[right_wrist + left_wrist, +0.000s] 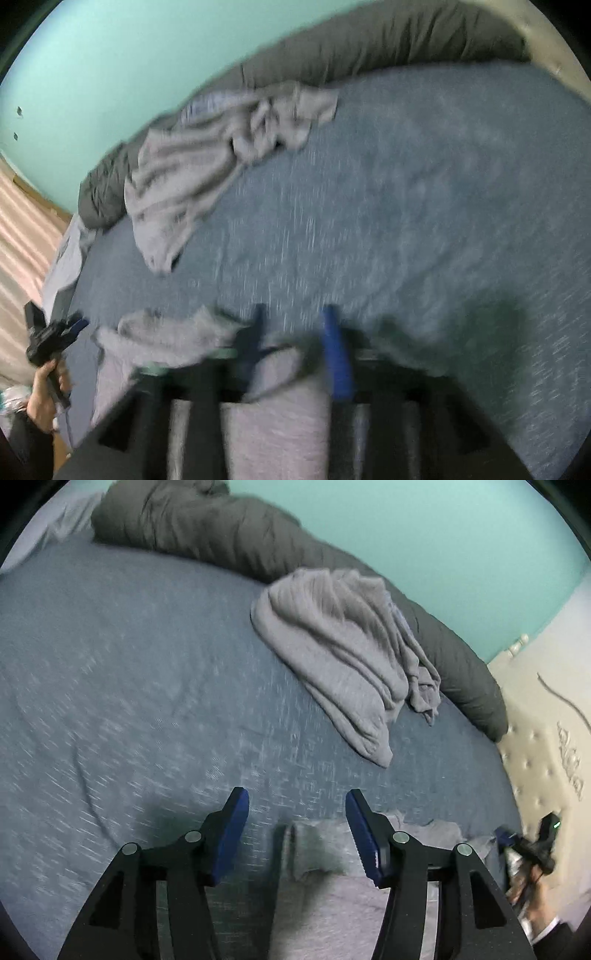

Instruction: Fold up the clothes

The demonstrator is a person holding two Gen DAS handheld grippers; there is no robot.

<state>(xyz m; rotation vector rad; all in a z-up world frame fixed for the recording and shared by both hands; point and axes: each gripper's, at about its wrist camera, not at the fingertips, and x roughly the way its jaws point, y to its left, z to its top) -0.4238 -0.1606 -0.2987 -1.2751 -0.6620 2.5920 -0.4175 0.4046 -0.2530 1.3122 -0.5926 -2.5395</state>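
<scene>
A light grey garment (pixel 317 904) lies flat on the blue bed sheet (pixel 129 683), right under my left gripper (pixel 296 793). That gripper is open, its blue pads (pixel 364 834) wide apart above the garment's top edge. A crumpled pile of grey clothes (pixel 343 657) lies further back on the right. The right wrist view is blurred by motion. There my right gripper (pixel 294 308) hovers over the same grey garment (pixel 273 424), fingers apart, with a fold of cloth showing in the gap. The grey pile (pixel 192 173) sits at its far left.
A dark grey duvet (pixel 221 528) is bunched along the far edge of the bed against a teal wall (pixel 424 535). A tufted cream headboard (pixel 535 746) stands at the right. A hand (pixel 44 391) holds the other gripper (pixel 51 336) beyond the bed's edge.
</scene>
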